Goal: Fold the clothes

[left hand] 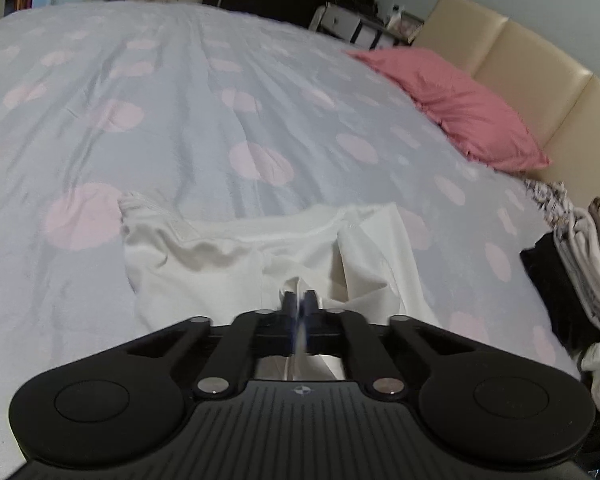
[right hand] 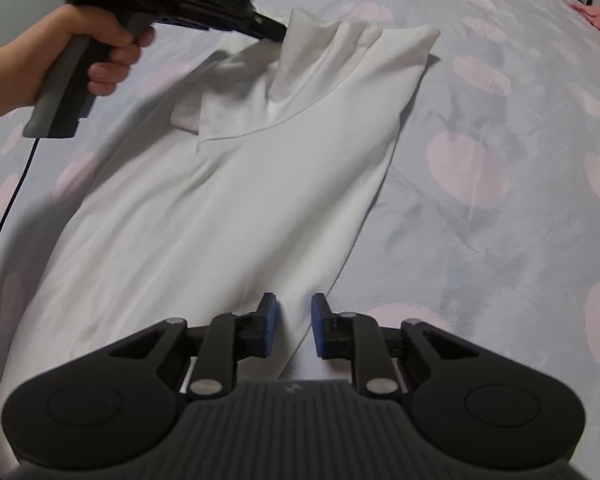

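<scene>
mid-fold on the white shirt (right hand: 220,200), spread flat on the bed (right hand: 500,200). left gripper (right hand: 274,34) clamped tight on a raised pinch of cloth near the collar, lifting it off the sheet. right gripper (right hand: 293,314) parted, empty, straddling the lower side edge. likely next: closing on that edge, then carrying both holds across together.
</scene>
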